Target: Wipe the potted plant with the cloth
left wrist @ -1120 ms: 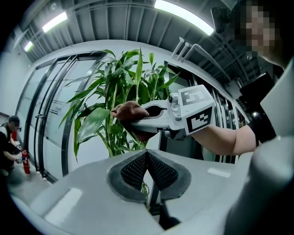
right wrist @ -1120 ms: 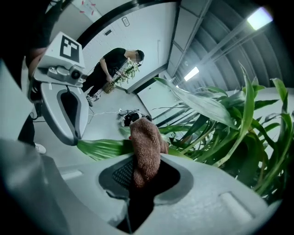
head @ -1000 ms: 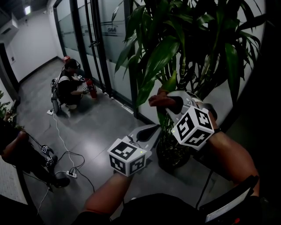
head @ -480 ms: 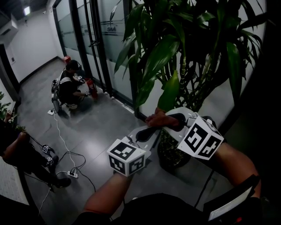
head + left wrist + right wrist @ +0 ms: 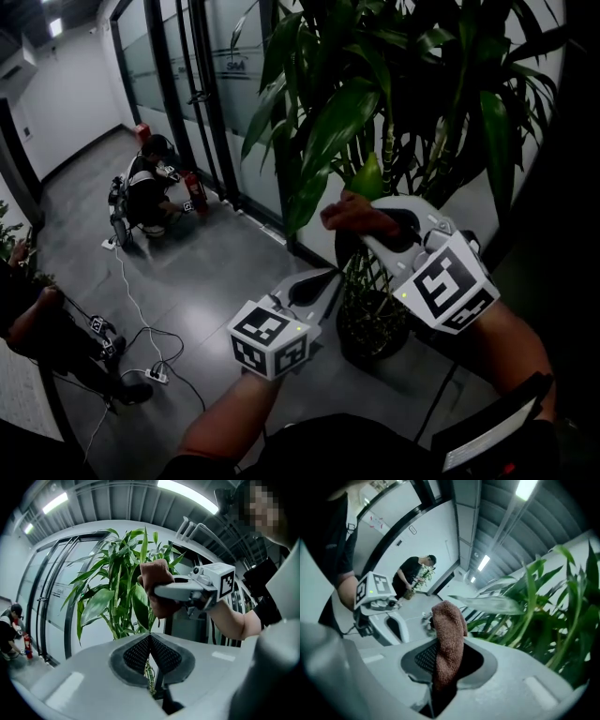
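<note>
The light is uneven here. In the head view the corridor sits dim, its corners sinking to black, while the pale frosted glass wall (image 5: 234, 141) glows and the glossy grey floor (image 5: 216, 272) shows a faint sheen. In the left gripper view long white ceiling strip lights (image 5: 187, 491) blaze and the dark door frames (image 5: 69, 620) bow outward. In the right gripper view the rust-brown woven cloth (image 5: 447, 634) looks soft, and the broad green plant leaves (image 5: 562, 616) smear.
</note>
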Motion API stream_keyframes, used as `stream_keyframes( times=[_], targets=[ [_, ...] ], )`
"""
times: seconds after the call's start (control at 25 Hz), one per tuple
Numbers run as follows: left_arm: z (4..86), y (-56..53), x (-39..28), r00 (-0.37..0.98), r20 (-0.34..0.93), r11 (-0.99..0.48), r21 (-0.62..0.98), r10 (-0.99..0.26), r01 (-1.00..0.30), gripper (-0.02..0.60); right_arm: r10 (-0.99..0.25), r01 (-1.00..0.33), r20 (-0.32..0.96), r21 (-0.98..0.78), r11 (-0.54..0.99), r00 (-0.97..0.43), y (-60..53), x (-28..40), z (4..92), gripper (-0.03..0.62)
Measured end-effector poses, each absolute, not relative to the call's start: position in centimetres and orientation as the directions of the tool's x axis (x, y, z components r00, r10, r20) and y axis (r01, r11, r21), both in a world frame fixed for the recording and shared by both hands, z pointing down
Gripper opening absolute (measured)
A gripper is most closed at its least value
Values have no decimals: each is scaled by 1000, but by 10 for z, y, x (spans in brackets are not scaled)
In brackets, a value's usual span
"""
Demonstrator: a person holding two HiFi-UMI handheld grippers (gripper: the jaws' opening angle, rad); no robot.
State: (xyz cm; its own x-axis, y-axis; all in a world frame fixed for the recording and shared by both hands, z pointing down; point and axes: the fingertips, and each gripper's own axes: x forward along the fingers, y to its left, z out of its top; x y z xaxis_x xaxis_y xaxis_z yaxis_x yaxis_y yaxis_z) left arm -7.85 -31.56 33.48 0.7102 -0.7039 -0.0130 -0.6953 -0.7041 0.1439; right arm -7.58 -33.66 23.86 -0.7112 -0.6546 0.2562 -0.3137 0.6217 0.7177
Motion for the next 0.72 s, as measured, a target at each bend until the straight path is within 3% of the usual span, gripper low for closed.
stream_keyframes(
  times=[0.12,0.24,0.72],
  targets=[
    [333,-313,-78,712,-18,-707,136,-702,-694,18,-770,-374,144,809,453,-622,-364,-61,205,61],
    [332,-310,-76,717,-22,-712,137,-697,-688,18,-816,-386,121,836,391,-565,-390,-55,193,61],
    [330,-307,-79,713,-33,-709,153,-700,-689,18,-783,-242,261,855,459,-565,-387,-81,260,61]
  ],
)
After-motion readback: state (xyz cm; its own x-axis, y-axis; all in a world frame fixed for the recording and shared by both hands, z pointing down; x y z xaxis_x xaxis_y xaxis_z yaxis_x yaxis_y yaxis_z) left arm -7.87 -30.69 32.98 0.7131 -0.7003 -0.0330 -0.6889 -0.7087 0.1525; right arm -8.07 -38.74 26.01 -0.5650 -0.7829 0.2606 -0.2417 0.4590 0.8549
